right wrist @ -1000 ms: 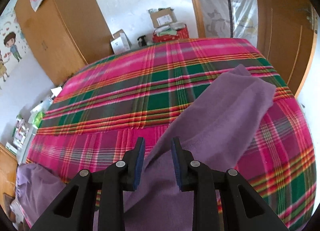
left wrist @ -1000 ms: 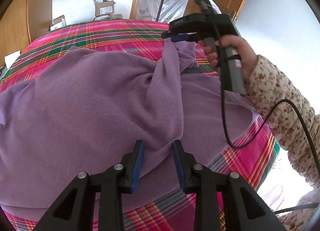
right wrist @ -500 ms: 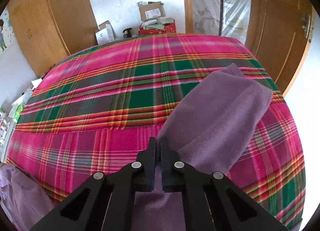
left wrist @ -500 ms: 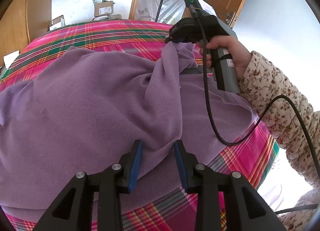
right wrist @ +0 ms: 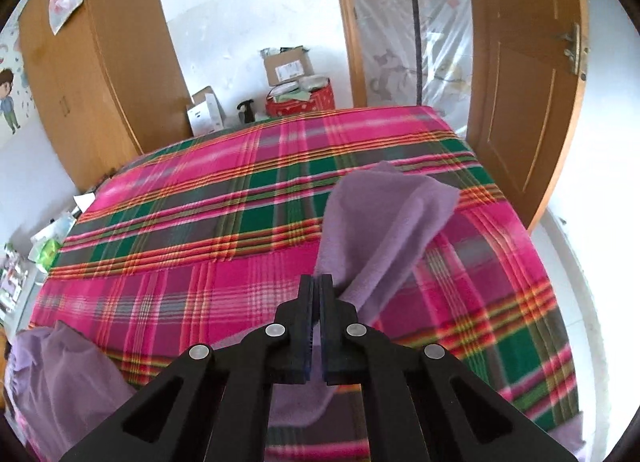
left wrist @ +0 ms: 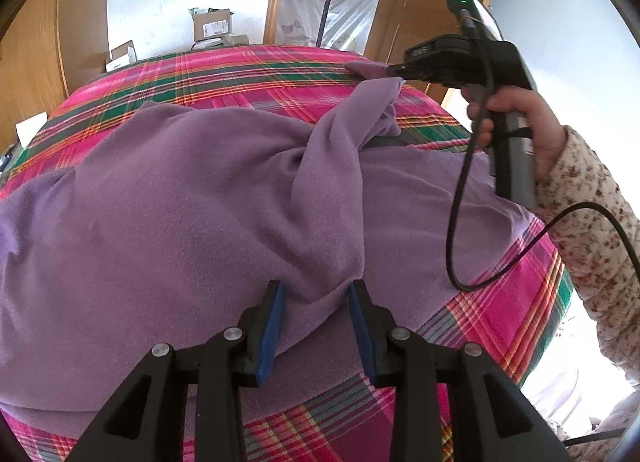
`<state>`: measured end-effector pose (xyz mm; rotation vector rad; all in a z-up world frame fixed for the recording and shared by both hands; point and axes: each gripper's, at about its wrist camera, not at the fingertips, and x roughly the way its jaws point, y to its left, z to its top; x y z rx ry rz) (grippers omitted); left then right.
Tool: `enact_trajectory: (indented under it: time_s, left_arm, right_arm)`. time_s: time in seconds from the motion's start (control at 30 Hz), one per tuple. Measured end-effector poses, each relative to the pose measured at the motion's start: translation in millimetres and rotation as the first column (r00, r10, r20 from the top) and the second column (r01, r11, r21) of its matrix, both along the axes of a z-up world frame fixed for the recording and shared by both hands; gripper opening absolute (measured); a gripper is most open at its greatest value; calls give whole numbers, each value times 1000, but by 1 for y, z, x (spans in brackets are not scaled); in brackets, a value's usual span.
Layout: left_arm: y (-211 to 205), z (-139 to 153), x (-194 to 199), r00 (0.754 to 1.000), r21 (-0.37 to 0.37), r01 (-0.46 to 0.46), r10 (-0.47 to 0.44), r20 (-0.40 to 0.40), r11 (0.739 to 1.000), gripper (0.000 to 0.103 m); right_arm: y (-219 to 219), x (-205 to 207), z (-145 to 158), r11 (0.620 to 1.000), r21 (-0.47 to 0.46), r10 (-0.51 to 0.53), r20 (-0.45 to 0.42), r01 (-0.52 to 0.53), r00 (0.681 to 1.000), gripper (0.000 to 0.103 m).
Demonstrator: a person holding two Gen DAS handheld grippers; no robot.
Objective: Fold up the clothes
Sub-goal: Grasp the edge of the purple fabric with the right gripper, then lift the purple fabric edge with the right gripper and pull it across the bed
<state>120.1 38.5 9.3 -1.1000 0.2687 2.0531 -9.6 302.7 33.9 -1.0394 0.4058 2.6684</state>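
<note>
A purple fleece garment (left wrist: 180, 202) lies spread over the bed's pink and green plaid cover (left wrist: 240, 74). A raised fold runs across it from one gripper to the other. My left gripper (left wrist: 316, 294) sits at the near end of that fold, jaws half apart, blue pads pressed on the bunched cloth between them. My right gripper (left wrist: 390, 71), held in a person's hand (left wrist: 516, 118), is shut on the far end and holds it above the cover. In the right wrist view the right gripper (right wrist: 316, 282) is shut, and the purple cloth (right wrist: 380, 222) hangs out of it to the right.
A black cable (left wrist: 460, 198) loops from the right gripper over the garment. A floral sleeve (left wrist: 592, 222) fills the right edge. More purple cloth (right wrist: 60, 374) lies at the lower left. Behind the bed stand a wooden wardrobe (right wrist: 100, 74), cardboard boxes (right wrist: 286, 64) and a door (right wrist: 524, 82).
The right gripper's jaws closed on the purple cloth, then lifted it and drew it up and to the right. The left gripper stayed put.
</note>
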Motion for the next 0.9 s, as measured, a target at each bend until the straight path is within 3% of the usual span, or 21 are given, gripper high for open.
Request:
enact_trajectory:
  time_s: [0.37,0.9]
  left_arm:
    - [8,-1,4,999,-43,-14,12,-52,999,34]
    - [4,-1,-2,999,-18,-31,30,-26,999,26]
  right_arm:
    - [22,50,-4,998,-42,-47,-32,45,998,3]
    - [37,87,-30,1000,16,-25,38,25,999,4]
